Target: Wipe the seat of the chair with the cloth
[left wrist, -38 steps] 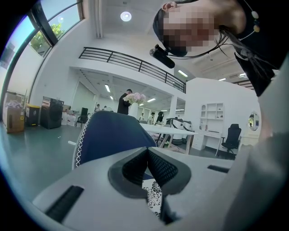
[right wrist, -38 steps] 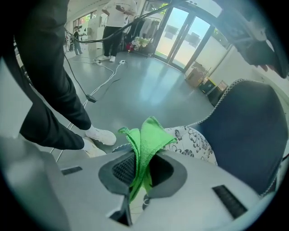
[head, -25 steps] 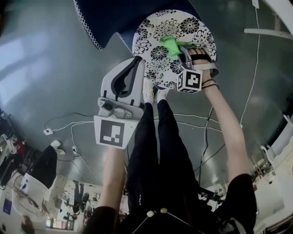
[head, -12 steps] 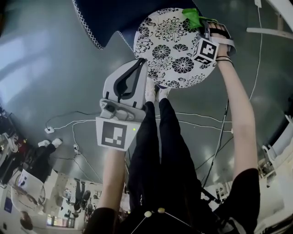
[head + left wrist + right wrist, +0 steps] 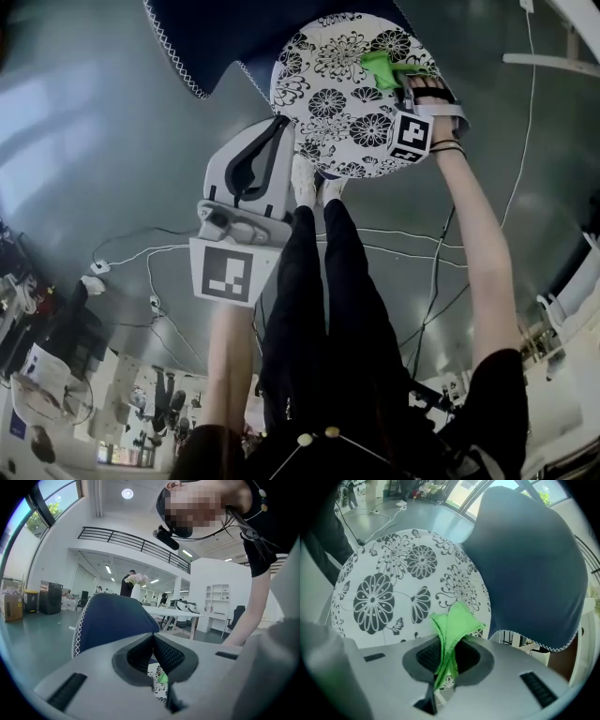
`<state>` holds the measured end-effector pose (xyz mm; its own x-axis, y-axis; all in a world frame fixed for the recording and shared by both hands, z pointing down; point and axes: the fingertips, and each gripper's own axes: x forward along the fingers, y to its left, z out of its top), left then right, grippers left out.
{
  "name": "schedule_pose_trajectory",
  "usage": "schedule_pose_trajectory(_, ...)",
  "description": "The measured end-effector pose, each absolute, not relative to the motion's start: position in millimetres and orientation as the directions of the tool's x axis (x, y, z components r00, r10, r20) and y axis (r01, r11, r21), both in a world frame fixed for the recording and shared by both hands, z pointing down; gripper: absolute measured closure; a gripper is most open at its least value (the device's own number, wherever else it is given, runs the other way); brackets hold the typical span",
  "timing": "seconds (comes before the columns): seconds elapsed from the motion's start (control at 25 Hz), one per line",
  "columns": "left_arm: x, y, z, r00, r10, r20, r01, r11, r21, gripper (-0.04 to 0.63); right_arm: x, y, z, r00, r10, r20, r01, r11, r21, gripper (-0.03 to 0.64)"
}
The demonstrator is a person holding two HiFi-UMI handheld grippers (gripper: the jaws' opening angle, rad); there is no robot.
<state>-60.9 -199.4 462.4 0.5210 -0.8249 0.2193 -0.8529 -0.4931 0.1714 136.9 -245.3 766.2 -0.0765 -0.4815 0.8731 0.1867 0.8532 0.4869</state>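
The chair seat (image 5: 347, 98) is round, white with black flower prints, and has a dark blue backrest (image 5: 244, 33) behind it. A green cloth (image 5: 382, 67) lies pressed on the seat's right part, pinched in my right gripper (image 5: 398, 80). In the right gripper view the cloth (image 5: 452, 630) sticks out from between the shut jaws over the seat (image 5: 389, 588). My left gripper (image 5: 272, 141) hangs above the seat's near left edge, shut and empty. In the left gripper view its jaws (image 5: 152, 641) meet in front of the backrest (image 5: 112, 620).
Grey floor surrounds the chair, with cables (image 5: 422, 281) trailing across it. The person's legs and white shoes (image 5: 314, 187) stand right at the seat's near edge. White furniture (image 5: 562, 56) stands at the far right.
My right gripper swept the cloth from the seat's middle out to its far right rim, then back a little toward the near right. The left gripper barely moved.
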Motion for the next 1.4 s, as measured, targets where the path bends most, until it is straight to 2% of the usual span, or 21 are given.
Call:
schedule_pose_trajectory(0.28, -53.3, -201.2, 457.5, 0.528, -0.824, 0.205, -0.848, -0.500, 0.176, 0.589, 132.8, -166.5, 773.1, -0.121, -0.412, 0.903, 0.254, 0.867, 0.430, 0.566)
schedule_pose_trajectory(0.64, -46.3, -194.0, 458.4, 0.545, -0.812, 0.208, -0.838, -0.515, 0.182, 0.589, 135.1, -94.0, 770.8, -0.152, -0.336, 0.929, 0.217, 0.906, 0.363, 0.566)
schedule_pose_trajectory(0.92, -47.0, -191.7, 457.0, 0.542, -0.816, 0.202, -0.839, -0.512, 0.183, 0.589, 141.5, -23.0, 780.6, -0.142, -0.234, 0.962, 0.264, 0.927, 0.265, 0.566)
schedule_pose_trajectory(1.08, -45.0, -189.7, 452.4, 0.547, -0.814, 0.197, -0.836, -0.518, 0.179, 0.589, 139.9, -0.5, 775.5, -0.144, -0.194, 0.970, 0.240, 0.945, 0.224, 0.566)
schedule_pose_trajectory(1.2, -40.0, -186.3, 445.5, 0.556, -0.803, 0.214, -0.831, -0.536, 0.147, 0.589, 133.3, -13.1, 747.7, -0.184, -0.260, 0.948, 0.104, 0.954, 0.282, 0.566)
schedule_pose_trajectory(1.4, -34.4, -186.6, 397.2, 0.559, -0.797, 0.227, -0.826, -0.559, 0.072, 0.589, 111.4, -79.9, 625.0, -0.298, -0.477, 0.827, -0.379, 0.854, 0.356, 0.566)
